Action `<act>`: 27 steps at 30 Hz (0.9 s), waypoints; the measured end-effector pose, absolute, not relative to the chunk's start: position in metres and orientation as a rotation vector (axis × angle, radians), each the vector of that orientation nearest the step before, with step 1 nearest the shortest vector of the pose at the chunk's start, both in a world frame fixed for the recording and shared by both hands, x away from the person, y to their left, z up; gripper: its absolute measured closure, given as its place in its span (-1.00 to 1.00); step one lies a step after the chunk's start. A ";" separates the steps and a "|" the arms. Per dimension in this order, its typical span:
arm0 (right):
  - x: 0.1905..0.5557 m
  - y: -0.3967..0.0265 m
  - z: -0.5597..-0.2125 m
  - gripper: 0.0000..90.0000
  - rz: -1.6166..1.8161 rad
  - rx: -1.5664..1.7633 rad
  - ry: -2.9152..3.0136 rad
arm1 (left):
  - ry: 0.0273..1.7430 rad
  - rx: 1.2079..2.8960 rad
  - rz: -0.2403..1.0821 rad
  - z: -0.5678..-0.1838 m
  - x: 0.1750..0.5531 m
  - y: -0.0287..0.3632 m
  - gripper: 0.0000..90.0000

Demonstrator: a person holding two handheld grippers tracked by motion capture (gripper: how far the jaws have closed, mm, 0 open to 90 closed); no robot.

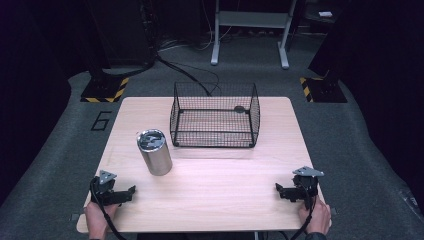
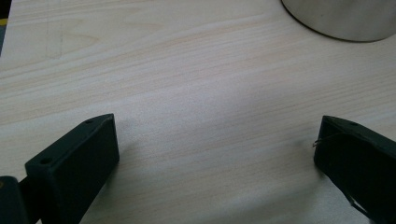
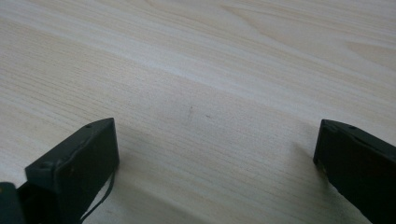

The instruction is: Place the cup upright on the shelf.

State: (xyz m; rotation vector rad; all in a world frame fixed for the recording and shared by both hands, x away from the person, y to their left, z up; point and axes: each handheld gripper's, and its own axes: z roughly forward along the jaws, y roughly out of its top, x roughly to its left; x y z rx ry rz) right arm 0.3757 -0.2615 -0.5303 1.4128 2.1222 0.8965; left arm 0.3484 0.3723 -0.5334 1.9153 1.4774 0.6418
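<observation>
Two grippers, left and right, jaws wide apart, empty, resting low on tabletop. Upright steel tumbler nearer left, just far-right of it; wire basket beyond.

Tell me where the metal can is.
In the high view the can stands upright on the table's left half, between the basket and the left gripper.
</observation>
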 end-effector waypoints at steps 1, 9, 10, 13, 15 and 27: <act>0.376 -0.262 -0.530 -1.00 0.896 1.412 2.122 | 1.478 1.916 0.642 -0.533 0.348 0.372 -1.00; 0.376 -0.262 -0.530 -1.00 0.896 1.412 2.123 | 1.478 1.915 0.644 -0.533 0.348 0.372 -1.00; 0.376 -0.262 -0.530 -1.00 0.896 1.412 2.122 | 1.477 1.916 0.644 -0.533 0.348 0.372 -1.00; 0.376 -0.262 -0.530 -1.00 0.897 1.412 2.123 | 1.480 1.914 0.640 -0.533 0.348 0.372 -1.00; 0.376 -0.262 -0.530 -1.00 0.897 1.413 2.123 | 1.480 1.915 0.641 -0.533 0.348 0.372 -1.00; 0.376 -0.261 -0.530 -1.00 0.901 1.409 2.119 | 1.468 1.888 0.640 -0.529 0.347 0.373 -1.00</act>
